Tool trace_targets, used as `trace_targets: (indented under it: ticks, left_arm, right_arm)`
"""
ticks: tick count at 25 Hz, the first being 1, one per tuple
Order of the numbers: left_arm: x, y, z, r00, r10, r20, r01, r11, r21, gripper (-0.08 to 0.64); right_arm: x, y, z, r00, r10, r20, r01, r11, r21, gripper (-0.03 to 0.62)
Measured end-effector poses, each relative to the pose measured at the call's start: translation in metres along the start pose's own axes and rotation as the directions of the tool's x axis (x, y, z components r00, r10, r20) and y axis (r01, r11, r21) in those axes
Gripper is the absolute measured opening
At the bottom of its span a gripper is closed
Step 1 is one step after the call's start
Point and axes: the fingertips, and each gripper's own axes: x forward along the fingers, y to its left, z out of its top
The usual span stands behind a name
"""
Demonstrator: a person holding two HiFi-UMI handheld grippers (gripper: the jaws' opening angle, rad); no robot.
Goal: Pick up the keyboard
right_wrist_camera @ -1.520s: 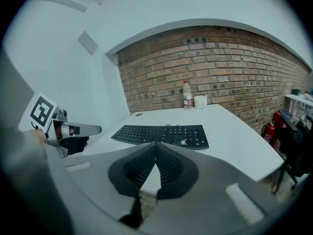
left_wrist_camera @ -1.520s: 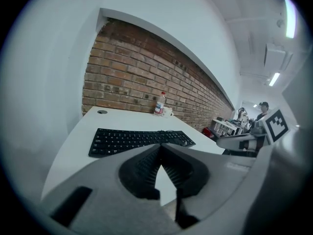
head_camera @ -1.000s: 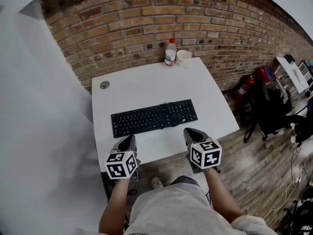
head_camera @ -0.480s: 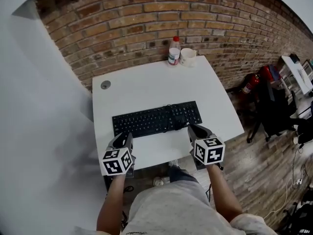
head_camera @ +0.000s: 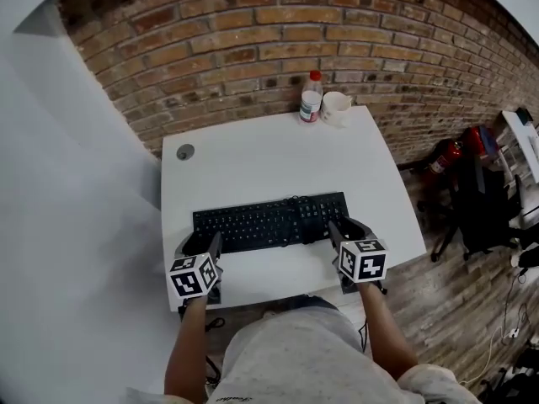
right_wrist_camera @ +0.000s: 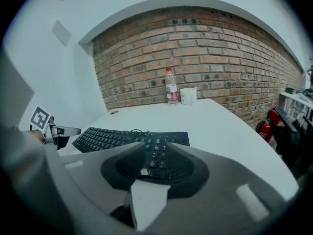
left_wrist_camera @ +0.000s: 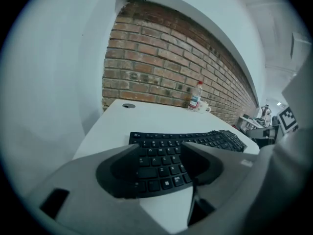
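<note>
My left gripper (head_camera: 202, 242) and right gripper (head_camera: 348, 225) (jaws opening, nothing gripped yet) face the keyboard's (head_camera: 269, 221) opposite ends; its length spans between them.

A bottle (head_camera: 311, 106) and a white mug (head_camera: 335, 107) stand side by side at the table's (head_camera: 253, 154) far edge, near the brick wall (head_camera: 253, 40).

You have a black full-size keyboard (head_camera: 269, 223) with a number pad at its right end. It lies flat, keys up, on the white tabletop (head_camera: 269, 158). It sits in the near half, roughly parallel to the near edge and closer to the left edge than the right. Its black cable (head_camera: 295, 203) lies looped over its far edge, right of centre.
</note>
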Motion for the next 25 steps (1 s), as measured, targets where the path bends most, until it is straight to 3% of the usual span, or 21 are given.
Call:
trace_targets:
  ticks: [10,20,25]
  left_arm:
    - [0.023,0.023,0.001,0.997,0.057,-0.055,-0.059,0.998,-0.034,0.371]
    - [0.036,0.023,-0.004,0.997,0.010,-0.077,-0.018,0.995,-0.103,0.483]
    - [0.040,0.019,-0.011,0.993,-0.012,-0.114,-0.002,0.992,-0.124,0.491]
  right_arm:
    - [0.035,-0.029,0.009,0.999,-0.003,-0.037,0.004,1.000,0.014,0.234]
    - [0.064,-0.044,0.005,0.994,0.046,-0.095,-0.039,0.997,0.070,0.357]
    - [0.074,-0.041,-0.002,0.987,0.085,-0.137,-0.070,0.991,0.114,0.385]
